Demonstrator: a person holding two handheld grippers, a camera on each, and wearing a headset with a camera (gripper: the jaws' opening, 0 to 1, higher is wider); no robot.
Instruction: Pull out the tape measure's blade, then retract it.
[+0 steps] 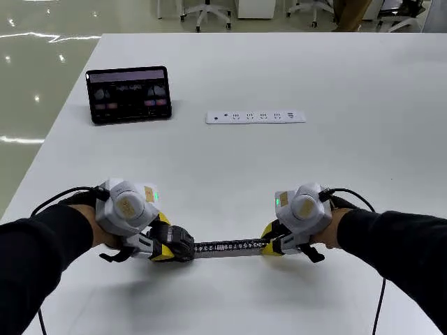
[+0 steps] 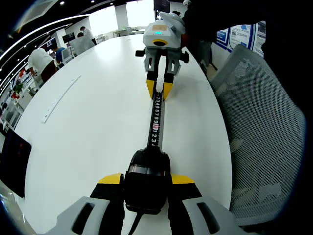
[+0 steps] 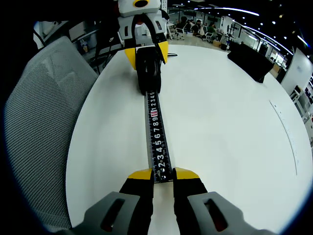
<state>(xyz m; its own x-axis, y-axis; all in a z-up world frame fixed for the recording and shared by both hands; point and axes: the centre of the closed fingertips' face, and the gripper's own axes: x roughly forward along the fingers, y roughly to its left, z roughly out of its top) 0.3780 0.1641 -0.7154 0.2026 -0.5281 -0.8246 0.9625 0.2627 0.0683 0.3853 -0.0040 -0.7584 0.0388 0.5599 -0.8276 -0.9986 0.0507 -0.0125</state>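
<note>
A black tape measure case (image 1: 179, 244) sits low over the white table, and my left gripper (image 1: 162, 240) is shut on it; the case (image 2: 146, 180) lies between that gripper's yellow-tipped jaws. Its blade (image 1: 229, 246) runs out to the right, marked with black numbers and a red band (image 3: 154, 114). My right gripper (image 1: 271, 240) is shut on the blade's end (image 3: 162, 172). In the left gripper view the blade (image 2: 156, 120) leads straight to the right gripper (image 2: 160, 88). In the right gripper view it leads to the case (image 3: 147, 68) and the left gripper (image 3: 145, 55).
A dark tablet (image 1: 128, 94) stands at the back left of the table. A white power strip (image 1: 255, 116) lies beyond the middle. A grey mesh chair (image 2: 264, 122) stands close to the near table edge (image 1: 230, 328). People sit in the room behind.
</note>
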